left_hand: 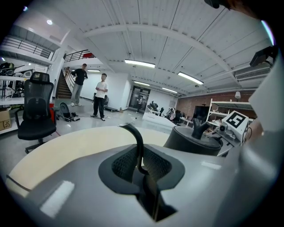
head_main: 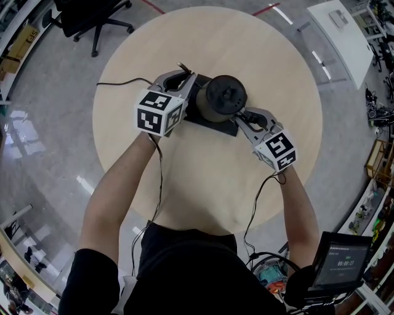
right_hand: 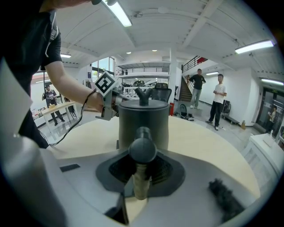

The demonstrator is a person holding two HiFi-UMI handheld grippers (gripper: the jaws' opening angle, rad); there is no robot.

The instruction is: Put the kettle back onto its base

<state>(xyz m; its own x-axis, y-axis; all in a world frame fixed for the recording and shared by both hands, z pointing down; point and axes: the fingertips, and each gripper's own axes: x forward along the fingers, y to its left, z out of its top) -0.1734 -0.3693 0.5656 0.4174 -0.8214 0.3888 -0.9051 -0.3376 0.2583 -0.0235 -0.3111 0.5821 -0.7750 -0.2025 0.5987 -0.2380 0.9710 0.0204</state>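
Observation:
A dark gooseneck kettle stands over its flat black base at the middle of the round wooden table; I cannot tell whether it is fully seated. My left gripper is at the kettle's left, shut on the thin curved spout, which runs up between the jaws. On the kettle's right, my right gripper is shut on the kettle's handle, a pale stem with a dark round end. The kettle body stands upright just beyond it.
A thin black cable lies across the table's left side. A black office chair stands on the floor at the far left, a white table at the far right. Two people stand in the distance.

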